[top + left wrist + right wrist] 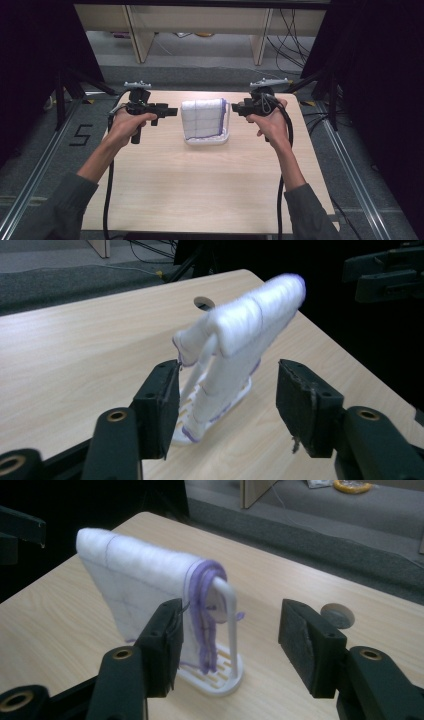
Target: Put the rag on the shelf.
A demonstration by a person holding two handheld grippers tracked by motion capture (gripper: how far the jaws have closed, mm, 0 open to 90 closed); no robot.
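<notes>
while the white cloth (202, 119) with purple stitching hung draped over the white rack (226, 136) at the middle of the far half of the wooden table (200, 190), the left gripper (172, 112) stood just beside its left edge and the right gripper (236, 108) just beside its right edge. both pairs of jaws stood apart, gripping nothing, clear of the cloth.

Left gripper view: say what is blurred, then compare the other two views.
Left gripper view: the towel on its rack is smeared, its own jaws sharp. Right gripper view: towel and rack crisp. High view: evenly lit table, dark surroundings, towel slightly soft.
</notes>
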